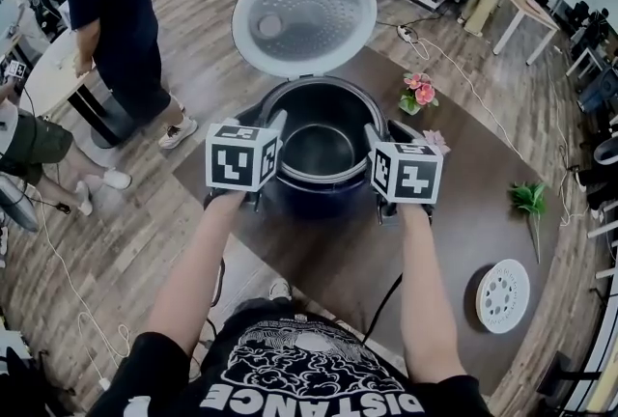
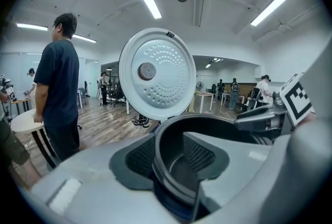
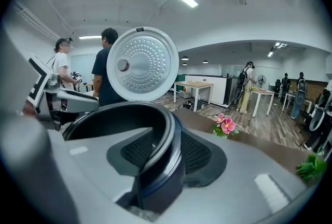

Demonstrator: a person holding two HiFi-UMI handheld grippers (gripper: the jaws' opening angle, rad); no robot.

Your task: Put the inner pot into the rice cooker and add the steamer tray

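Note:
The dark inner pot (image 1: 319, 151) sits inside the dark blue rice cooker (image 1: 319, 199), whose white lid (image 1: 304, 16) stands raised behind it. My left gripper (image 1: 278, 139) straddles the pot's left rim (image 2: 207, 122), one pad outside and one inside, with a gap showing at the inner pad. On the opposite side my right gripper (image 1: 372, 145) straddles the right rim (image 3: 119, 114) the same way, its pads close beside the rim. Neither gripper (image 2: 171, 158) (image 3: 166, 153) presses on the rim. The white perforated steamer tray (image 1: 503, 295) lies flat on the table at the front right.
The cooker stands on a dark brown table (image 1: 463, 212). Pink flowers (image 1: 419, 93) lie to the cooker's right and a green sprig (image 1: 529, 199) farther right. A person in a dark shirt (image 1: 116, 10) stands at the left by a round table. A cable (image 1: 386, 304) runs off the front edge.

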